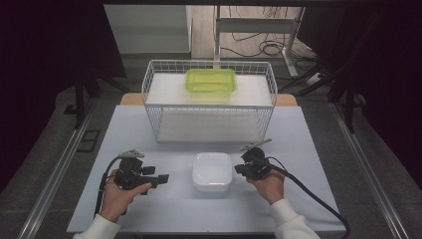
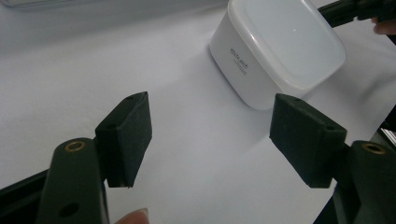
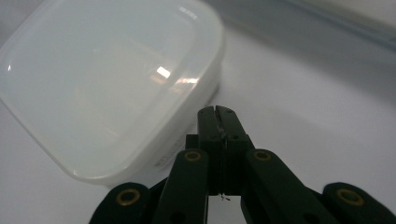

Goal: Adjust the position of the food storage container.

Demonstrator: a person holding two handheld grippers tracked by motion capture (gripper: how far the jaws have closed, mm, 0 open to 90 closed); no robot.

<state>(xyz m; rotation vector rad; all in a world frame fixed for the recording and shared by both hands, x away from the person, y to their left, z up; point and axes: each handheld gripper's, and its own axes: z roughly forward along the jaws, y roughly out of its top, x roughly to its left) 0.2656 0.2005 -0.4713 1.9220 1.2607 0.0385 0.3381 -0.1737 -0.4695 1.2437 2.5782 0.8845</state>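
A white lidded container [image 1: 212, 171] sits on the pale table between my two hands; it also appears at the upper right as the container [image 2: 275, 49] in the left gripper view and fills the upper left as the container [image 3: 107, 79] in the right gripper view. My left gripper [image 1: 160, 179] [image 2: 210, 135] stands open a short way to its left, nothing between its pads. My right gripper [image 1: 238, 170] [image 3: 217, 112] is shut with nothing in it, its tips close beside the container's right side.
A white wire basket [image 1: 209, 102] stands behind the container, with a green lidded box [image 1: 210, 79] on its upper shelf. A black cable [image 1: 313, 196] trails from the right gripper across the table's right part. Table edges lie near both forearms.
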